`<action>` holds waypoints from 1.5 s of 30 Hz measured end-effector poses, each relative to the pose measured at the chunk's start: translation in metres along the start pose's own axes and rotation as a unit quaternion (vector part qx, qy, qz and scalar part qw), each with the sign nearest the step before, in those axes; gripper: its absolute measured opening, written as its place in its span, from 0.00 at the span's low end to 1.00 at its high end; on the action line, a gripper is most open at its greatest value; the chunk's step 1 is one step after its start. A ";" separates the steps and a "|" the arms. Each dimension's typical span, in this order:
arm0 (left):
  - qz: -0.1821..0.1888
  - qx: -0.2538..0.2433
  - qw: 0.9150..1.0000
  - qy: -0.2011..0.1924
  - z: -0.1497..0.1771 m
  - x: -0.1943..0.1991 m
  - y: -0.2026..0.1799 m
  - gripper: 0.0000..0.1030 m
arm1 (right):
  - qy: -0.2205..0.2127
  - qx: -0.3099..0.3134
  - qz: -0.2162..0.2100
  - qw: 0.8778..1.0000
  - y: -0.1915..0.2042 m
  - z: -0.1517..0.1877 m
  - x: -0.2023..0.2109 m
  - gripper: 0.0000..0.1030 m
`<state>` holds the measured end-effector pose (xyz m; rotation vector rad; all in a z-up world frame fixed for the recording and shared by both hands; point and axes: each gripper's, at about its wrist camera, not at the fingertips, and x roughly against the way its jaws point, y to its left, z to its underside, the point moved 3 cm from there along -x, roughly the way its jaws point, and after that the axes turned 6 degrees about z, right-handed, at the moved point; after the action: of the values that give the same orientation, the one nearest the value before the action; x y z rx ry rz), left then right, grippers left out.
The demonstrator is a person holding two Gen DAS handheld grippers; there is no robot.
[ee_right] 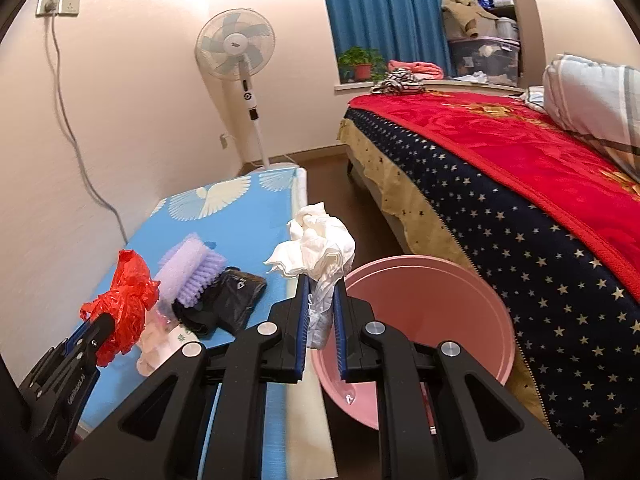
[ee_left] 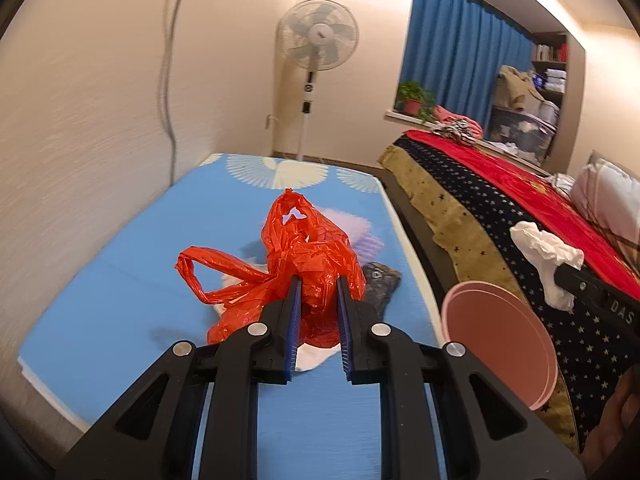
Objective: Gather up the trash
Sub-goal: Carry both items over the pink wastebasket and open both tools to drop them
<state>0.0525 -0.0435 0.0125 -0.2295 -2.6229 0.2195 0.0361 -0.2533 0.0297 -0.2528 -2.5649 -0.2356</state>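
My left gripper [ee_left: 318,288] is shut on a crumpled red plastic bag [ee_left: 296,256], held just above the blue mat [ee_left: 120,280]; the bag also shows in the right wrist view [ee_right: 124,300]. My right gripper [ee_right: 322,284] is shut on a crumpled white tissue [ee_right: 320,240], held over the near rim of the pink bin [ee_right: 432,320]. From the left wrist view the tissue [ee_left: 544,252] and the bin [ee_left: 500,340] sit to the right. A black wrapper [ee_right: 236,292] and white scraps [ee_right: 160,344] lie on the mat.
A purple scrub brush [ee_right: 192,272] lies on the mat. A bed with a starred and red blanket [ee_right: 520,184] fills the right side. A standing fan [ee_right: 240,52] is at the back, and a wall [ee_right: 120,120] with a cable runs along the left.
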 end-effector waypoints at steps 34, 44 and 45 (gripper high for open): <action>0.096 -0.046 0.994 0.021 0.014 -0.039 -0.066 0.16 | -0.015 -0.057 0.095 0.994 -0.061 -0.016 -0.016 0.12; 0.142 -0.055 0.988 0.032 0.020 -0.051 -0.096 0.16 | -0.011 -0.072 0.124 0.990 -0.084 -0.016 -0.020 0.12; 0.149 -0.057 0.987 0.035 0.021 -0.053 -0.100 0.16 | -0.011 -0.072 0.126 0.989 -0.085 -0.015 -0.020 0.12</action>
<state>0.0757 -0.1543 -0.0105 -0.6573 -2.5254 0.1590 0.0409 -0.3410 0.0222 -0.6318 -2.5079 -0.3251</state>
